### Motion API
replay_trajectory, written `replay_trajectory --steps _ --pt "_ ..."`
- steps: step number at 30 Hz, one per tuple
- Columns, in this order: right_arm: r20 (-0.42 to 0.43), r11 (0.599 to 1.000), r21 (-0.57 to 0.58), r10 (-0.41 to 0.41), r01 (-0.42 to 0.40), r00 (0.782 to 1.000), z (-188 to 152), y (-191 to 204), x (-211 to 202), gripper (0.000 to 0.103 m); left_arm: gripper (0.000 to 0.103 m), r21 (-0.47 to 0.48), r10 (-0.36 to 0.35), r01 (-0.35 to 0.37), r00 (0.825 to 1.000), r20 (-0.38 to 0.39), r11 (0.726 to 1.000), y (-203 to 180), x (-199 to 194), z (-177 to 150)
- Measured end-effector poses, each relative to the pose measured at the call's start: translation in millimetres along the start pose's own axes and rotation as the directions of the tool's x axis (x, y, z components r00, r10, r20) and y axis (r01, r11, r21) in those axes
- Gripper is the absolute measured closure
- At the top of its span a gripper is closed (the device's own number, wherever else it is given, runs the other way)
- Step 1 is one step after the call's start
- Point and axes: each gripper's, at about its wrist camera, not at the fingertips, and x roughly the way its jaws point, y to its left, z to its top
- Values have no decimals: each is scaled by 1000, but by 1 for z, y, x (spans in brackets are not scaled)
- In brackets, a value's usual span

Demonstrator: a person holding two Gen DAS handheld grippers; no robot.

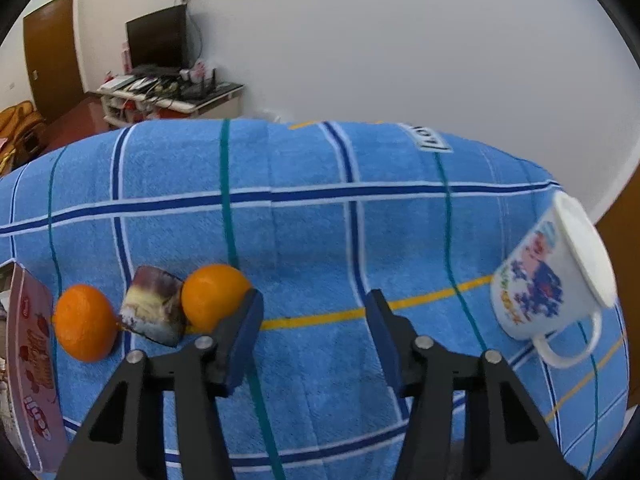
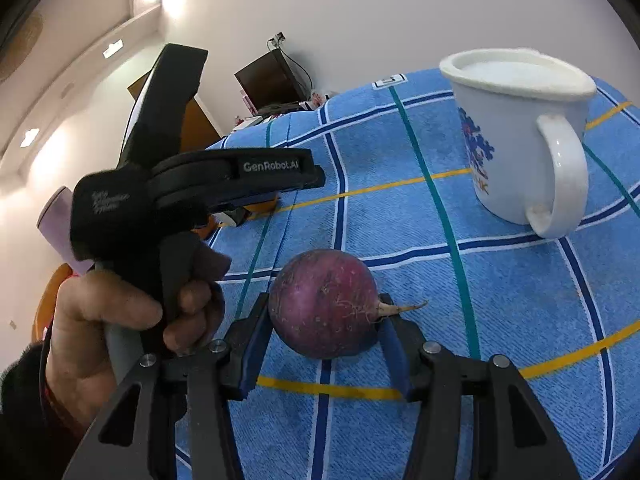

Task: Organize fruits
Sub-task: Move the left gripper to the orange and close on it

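The right hand-held gripper (image 2: 320,340) clamped a purple radish (image 2: 324,304) off the towel-covered counter (image 2: 400,220), while the left hand-held gripper (image 1: 316,320) stood apart, empty, beside two oranges (image 1: 214,296).

Two round oranges (image 1: 85,322) (image 1: 214,296); one purple round radish (image 2: 324,304); one white printed mug (image 1: 548,280); one cake slice (image 1: 154,310); one pink carton (image 1: 32,360).

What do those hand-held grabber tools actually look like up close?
Each gripper has black angular arms with silver pivot bolts and blue pads on its fingers. The left gripper, seen from the side, is black with white "GenRobot.AI" lettering. A dark sleeve shows.
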Motion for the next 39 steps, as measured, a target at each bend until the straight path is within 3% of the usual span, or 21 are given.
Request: replay_trajectory --steps 1,6,10,14,18,20,21,22,30,33,35,37,39 --pt "-2 1000 7 3 -3 1000 0 -2 0 50 47 -22 -4 4 1000 -18 1000 6 1 0" --pt "-11 1000 12 4 -4 1000 0 -2 0 50 48 -120 -182 171 980 -81 978 52 2 -3" --pt "-17 1000 5 6 -6 1000 -1 0 3 50 48 -173 -193 176 977 -87 969 66 4 4" --pt "-17 1000 26 11 -10 1000 -1 -3 2 50 48 -85 -144 136 986 -86 987 46 6 3" --pt "-21 999 33 11 -11 1000 -2 -4 2 50 51 -60 -148 144 987 -70 988 35 10 8" --pt "-20 999 34 12 -12 1000 -2 -4 1 50 69 -62 -174 170 982 -72 983 44 3 5" --pt "-21 999 37 14 -13 1000 -2 -4 0 50 89 -72 -240 234 967 -83 970 46 3 0" --pt "-21 999 39 14 -13 1000 -2 -4 -2 50 92 -79 -276 269 957 -88 960 50 3 2" --pt "-15 998 62 2 -1 1000 0 -9 -2 50 92 186 -271 275 961 -47 943 31 -29 -33" --pt "-13 998 58 -1 1 1000 0 -8 -4 50 92 210 -266 265 964 -20 941 30 -41 -35" --pt "-11 998 60 0 1 1000 -1 -8 -4 50 85 198 -270 263 963 7 944 29 -52 -32" --pt "-12 998 62 0 1 1000 -1 -9 -4 50 56 167 -251 238 966 65 957 38 -68 -27" --pt "-14 998 62 -1 2 1000 -1 -9 -4 50 38 130 -182 165 975 131 978 48 -84 -17"
